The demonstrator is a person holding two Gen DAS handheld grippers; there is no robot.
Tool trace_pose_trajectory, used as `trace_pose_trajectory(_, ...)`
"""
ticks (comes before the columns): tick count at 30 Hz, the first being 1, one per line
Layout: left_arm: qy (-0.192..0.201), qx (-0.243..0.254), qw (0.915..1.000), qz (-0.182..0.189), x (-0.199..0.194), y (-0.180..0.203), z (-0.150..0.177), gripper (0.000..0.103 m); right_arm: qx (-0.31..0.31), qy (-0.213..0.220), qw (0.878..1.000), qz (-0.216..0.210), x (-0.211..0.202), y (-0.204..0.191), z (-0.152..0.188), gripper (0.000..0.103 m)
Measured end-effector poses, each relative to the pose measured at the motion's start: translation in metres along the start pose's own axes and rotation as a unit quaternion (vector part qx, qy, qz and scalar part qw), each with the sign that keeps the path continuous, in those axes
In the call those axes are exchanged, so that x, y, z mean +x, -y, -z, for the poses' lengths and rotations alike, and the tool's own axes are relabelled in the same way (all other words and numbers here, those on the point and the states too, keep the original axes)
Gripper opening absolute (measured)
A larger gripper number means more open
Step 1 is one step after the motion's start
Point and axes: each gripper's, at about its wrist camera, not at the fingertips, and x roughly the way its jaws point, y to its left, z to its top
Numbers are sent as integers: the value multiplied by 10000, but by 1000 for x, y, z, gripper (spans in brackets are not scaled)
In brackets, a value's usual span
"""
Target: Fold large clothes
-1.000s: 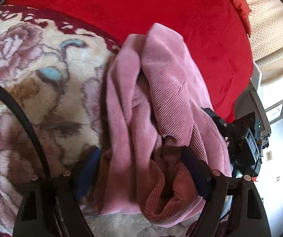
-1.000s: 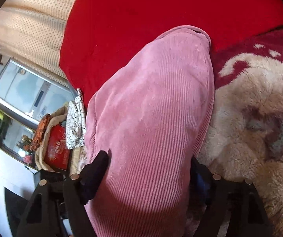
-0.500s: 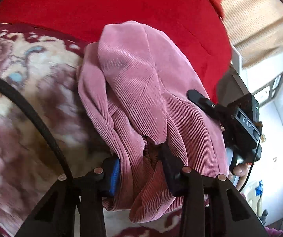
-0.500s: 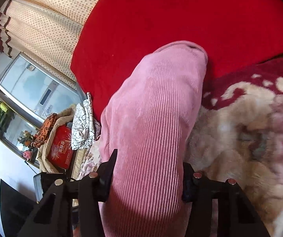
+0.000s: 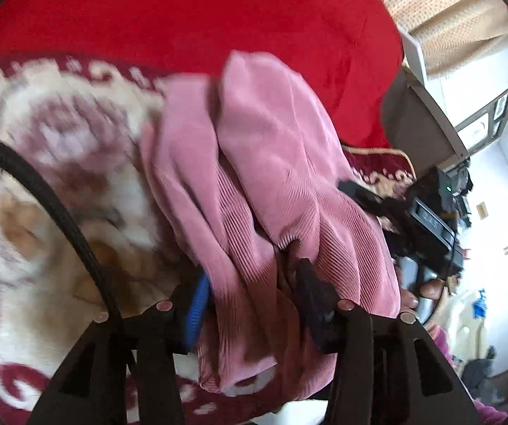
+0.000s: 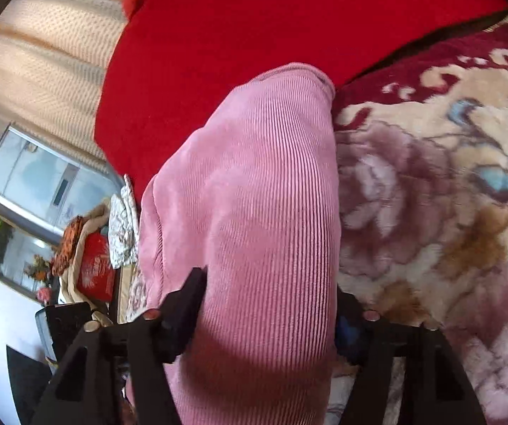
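Note:
A pink corduroy garment lies bunched in folds on a floral plush blanket. My left gripper has a thick bunch of its folds between the blue pad and the black finger; the jaws are opening, but the cloth still fills the gap. In the right wrist view the garment runs as one smooth, wide band away from my right gripper. Those jaws are opening too, with cloth packed between both fingers. The right gripper's body and a hand show at the right of the left wrist view.
A red cover lies beyond the garment, with cream dotted curtains behind it. A black cable crosses the left wrist view. Beside the bed stand a glass cabinet and a pile of bags and cloths.
Both grippers' jaws narrowed onto the pink cloth, then widened a little. Both hands have lifted and carried the garment across the blanket; more floral blanket shows in the right wrist view.

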Motion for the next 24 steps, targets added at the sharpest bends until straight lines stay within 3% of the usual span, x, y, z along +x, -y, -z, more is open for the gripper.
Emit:
trace_pose_trajectory(3,505,142,9984,-190,-27,10,0,61,-118,73,9998,126,-20,-10,-7,70)
trace_pose_trajectory(7,841,537,9944,-345,-50,9,-6,62,-453,508,9973,259,-59,-24,-12,70)
trace_pose_trajectory(10,1037,699,9912,-424,-41,22,-15,62,-902,655,9938,-5,-81,-42,-5,69)
trace_pose_trajectory(12,1146,730,9897,-456,-32,28,-20,62,-1300,496,9902,-71,-81,-56,7,63)
trace_pose_trajectory(14,1266,749,9871,-625,-21,26,-27,62,-1404,-22,9898,-247,-61,-61,26,40)
trace_pose_trajectory(17,1414,824,9772,-1353,8,28,-46,62,-1292,-530,9900,-179,-25,-56,45,40)
trace_pose_trajectory(19,1361,811,9720,-1736,25,20,-54,62,-1248,-606,9897,-355,-17,-55,46,40)
trace_pose_trajectory(21,991,639,9703,-2112,46,3,-65,62,-1288,-653,9891,-297,-20,-59,43,40)
trace_pose_trajectory(24,710,329,9734,-2152,67,-19,-72,66,-1132,-587,9906,-503,-25,-56,30,39)
